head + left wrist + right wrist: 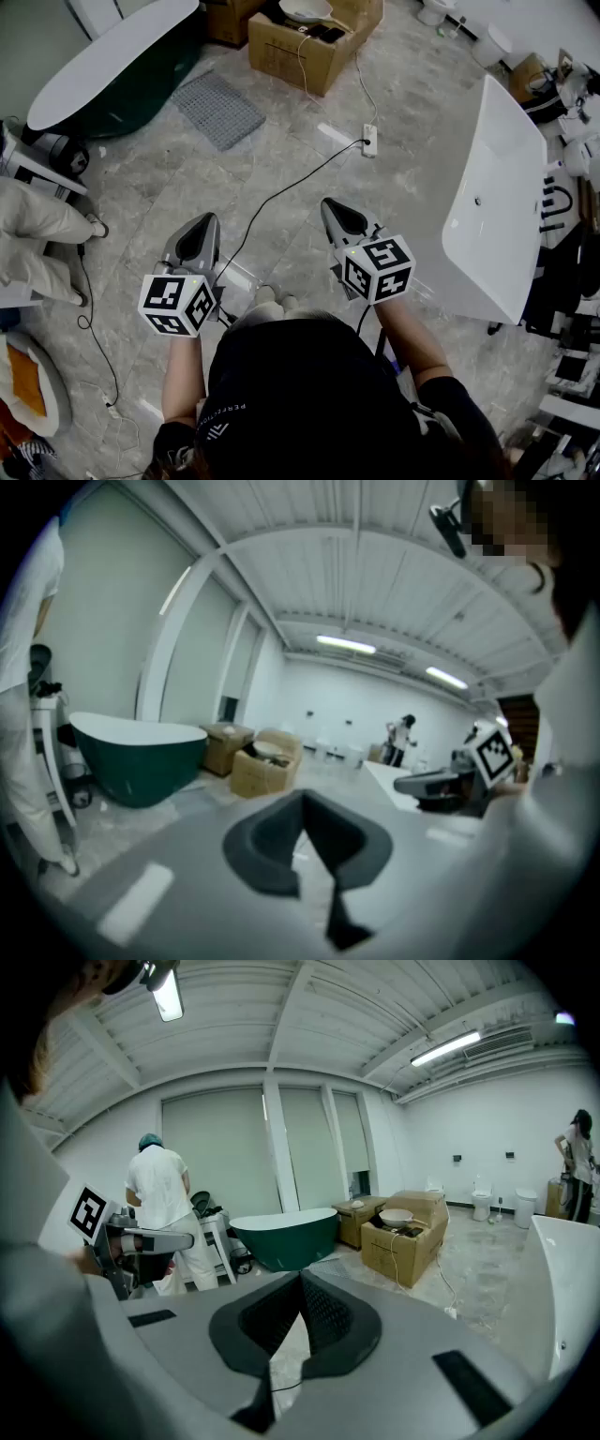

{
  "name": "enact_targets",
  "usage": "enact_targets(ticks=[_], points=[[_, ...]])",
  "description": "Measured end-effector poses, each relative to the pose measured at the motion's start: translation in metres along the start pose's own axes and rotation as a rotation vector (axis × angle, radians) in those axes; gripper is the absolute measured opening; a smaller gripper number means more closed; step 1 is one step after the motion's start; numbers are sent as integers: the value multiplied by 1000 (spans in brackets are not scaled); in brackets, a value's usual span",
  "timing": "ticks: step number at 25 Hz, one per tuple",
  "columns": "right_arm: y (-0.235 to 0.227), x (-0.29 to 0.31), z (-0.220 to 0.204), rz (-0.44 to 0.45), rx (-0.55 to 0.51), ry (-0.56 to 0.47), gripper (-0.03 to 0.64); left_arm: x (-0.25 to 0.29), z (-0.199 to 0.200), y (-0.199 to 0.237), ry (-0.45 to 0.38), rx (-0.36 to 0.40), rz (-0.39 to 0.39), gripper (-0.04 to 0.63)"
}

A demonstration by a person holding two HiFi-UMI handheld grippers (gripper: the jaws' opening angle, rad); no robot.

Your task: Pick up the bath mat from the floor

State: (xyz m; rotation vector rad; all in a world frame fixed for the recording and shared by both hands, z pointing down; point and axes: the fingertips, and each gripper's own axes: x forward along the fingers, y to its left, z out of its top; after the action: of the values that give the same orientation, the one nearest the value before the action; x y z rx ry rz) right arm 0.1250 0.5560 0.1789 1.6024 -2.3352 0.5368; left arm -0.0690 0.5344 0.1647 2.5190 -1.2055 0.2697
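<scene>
The grey bath mat (217,108) lies flat on the marble floor, up and left in the head view, beside the dark green bathtub (112,70). Both grippers hover well short of it, over bare floor. My left gripper (210,217) points toward the mat with its jaws together and nothing between them; its own view shows the tips meeting (302,797). My right gripper (327,202) is level with it to the right, shut and empty as well (300,1277). The green bathtub (286,1237) stands straight beyond the right jaws.
A white bathtub (497,206) stands to the right. A cardboard box (314,37) with a bowl sits beyond the mat. A black cable runs across the floor to a power strip (370,141). A person in white (159,1204) stands at the left.
</scene>
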Motion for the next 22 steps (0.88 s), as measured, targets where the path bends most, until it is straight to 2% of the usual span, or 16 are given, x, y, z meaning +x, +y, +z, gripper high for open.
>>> enact_targets(ticks=[4, 9, 22], points=[[7, 7, 0, 5, 29, -9, -2, -1, -4, 12, 13, 20, 7, 6], [13, 14, -1, 3, 53, -8, 0, -2, -6, 20, 8, -3, -3, 6], [29, 49, 11, 5, 8, 3, 0, -2, -1, 61, -1, 26, 13, 6]])
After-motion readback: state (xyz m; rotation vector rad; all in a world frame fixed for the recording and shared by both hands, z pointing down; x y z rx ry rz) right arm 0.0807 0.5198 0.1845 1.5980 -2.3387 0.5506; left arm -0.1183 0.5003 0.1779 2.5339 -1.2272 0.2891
